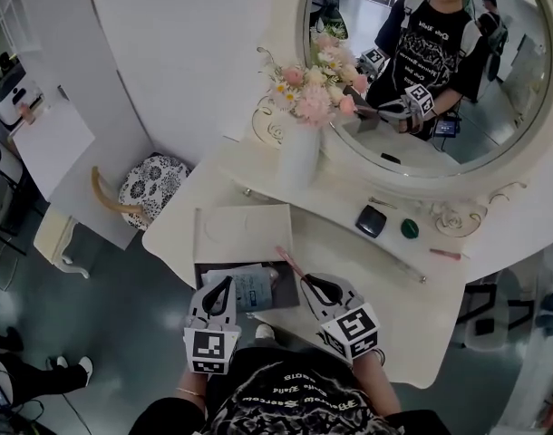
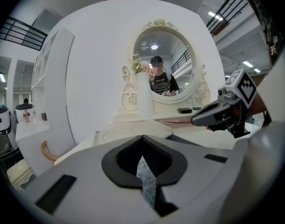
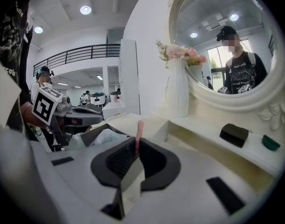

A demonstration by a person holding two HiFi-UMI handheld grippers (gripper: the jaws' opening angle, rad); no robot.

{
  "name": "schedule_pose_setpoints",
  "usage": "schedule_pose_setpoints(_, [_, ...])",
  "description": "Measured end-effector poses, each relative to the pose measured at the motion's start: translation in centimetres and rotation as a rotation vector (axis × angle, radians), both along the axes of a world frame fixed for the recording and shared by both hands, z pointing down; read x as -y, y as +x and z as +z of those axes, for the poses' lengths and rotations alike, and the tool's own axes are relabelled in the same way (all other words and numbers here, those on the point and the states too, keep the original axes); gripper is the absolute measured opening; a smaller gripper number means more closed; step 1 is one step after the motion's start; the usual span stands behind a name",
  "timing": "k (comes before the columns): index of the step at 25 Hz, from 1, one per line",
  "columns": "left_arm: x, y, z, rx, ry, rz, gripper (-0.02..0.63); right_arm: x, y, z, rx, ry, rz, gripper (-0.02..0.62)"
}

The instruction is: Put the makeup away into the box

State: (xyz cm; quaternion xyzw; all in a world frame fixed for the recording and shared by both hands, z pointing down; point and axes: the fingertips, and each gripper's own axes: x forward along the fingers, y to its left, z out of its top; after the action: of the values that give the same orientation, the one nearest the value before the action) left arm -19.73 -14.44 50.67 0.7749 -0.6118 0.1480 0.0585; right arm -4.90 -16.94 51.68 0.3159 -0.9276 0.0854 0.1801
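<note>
An open box (image 1: 288, 295) with a dark inside sits at the table's front edge, and its pale lid (image 1: 245, 229) is folded back. Over the box, my left gripper (image 1: 218, 285) is shut on the edge of a white printed packet (image 1: 255, 287); the packet's strip (image 2: 146, 180) shows between the pads. My right gripper (image 1: 311, 282) is shut on a thin pink makeup pencil (image 1: 289, 262) just right of the box. The pencil (image 3: 139, 133) stands up from between the pads. A black compact (image 1: 371, 220) and a green round piece (image 1: 410, 228) lie on the table by the mirror.
A white vase of flowers (image 1: 300, 148) stands at the back left of the table, in front of the oval mirror (image 1: 440, 71). A small pink item (image 1: 444, 254) and a long thin stick (image 1: 399, 266) lie at the right. A patterned stool (image 1: 154, 184) stands left of the table.
</note>
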Motion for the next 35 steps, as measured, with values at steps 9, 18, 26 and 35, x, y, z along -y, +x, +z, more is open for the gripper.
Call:
schedule_pose_setpoints(9, [-0.5, -1.0, 0.2, -0.005, -0.011, -0.024, 0.015, -1.6, -1.7, 0.8, -0.026, -0.034, -0.113, 0.035])
schedule_pose_setpoints(18, [-1.1, -1.7, 0.5, 0.000, -0.022, -0.046, 0.015, -3.0, -3.4, 1.8, -0.057, -0.071, -0.216, 0.035])
schedule_pose_setpoints(26, [-1.4, -2.6, 0.6, 0.001, -0.026, -0.065, 0.015, -3.9, -4.6, 2.8, -0.098, -0.093, -0.302, 0.035])
schedule_pose_setpoints(35, [-1.0, -2.7, 0.7, 0.002, -0.027, -0.065, 0.015, -3.9, -5.0, 3.6, -0.150, -0.102, -0.341, 0.037])
